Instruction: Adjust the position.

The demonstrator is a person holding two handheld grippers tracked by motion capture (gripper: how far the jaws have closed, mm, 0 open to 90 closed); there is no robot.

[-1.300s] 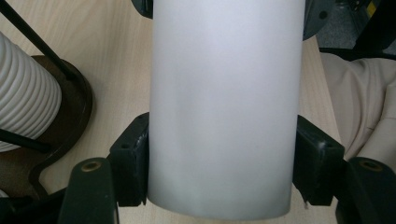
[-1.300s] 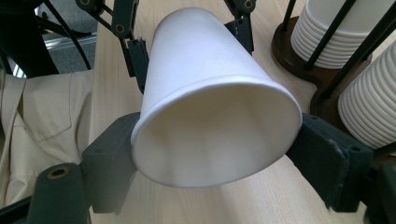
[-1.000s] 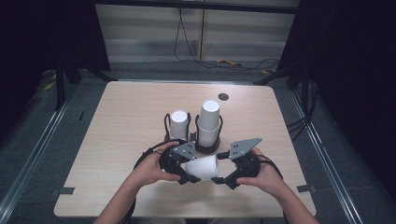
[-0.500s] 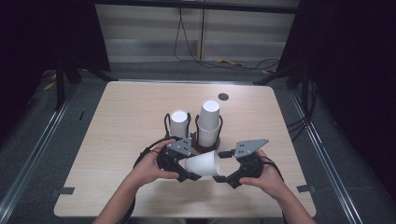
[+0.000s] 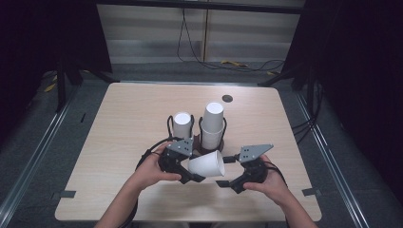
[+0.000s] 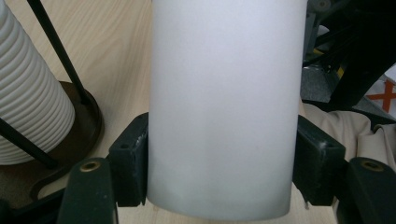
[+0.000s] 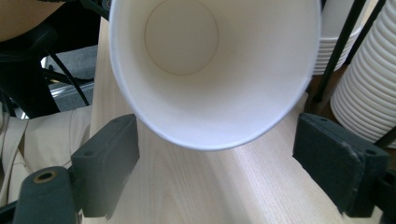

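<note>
A white paper cup (image 5: 206, 164) lies sideways just above the table, near the front edge. My left gripper (image 5: 189, 167) is shut on its narrow end. In the left gripper view both pads (image 6: 133, 161) press on the cup's wall (image 6: 224, 107). The cup's mouth (image 7: 205, 70) faces my right gripper (image 5: 225, 171). That gripper's jaws have just been closing a little but stand wide. The rim sits between and just above the right gripper's pads (image 7: 109, 158), clear of both.
Two stacks of white cups stand upside down in black wire holders at mid-table, a shorter stack (image 5: 182, 124) and a taller stack (image 5: 212, 124), just behind the grippers. A small dark disc (image 5: 227, 98) lies farther back. The wooden table (image 5: 128, 114) has bare room left and right.
The right gripper has edged slightly to the right, off the cup's mouth. The left gripper and the cup have stayed in place.
</note>
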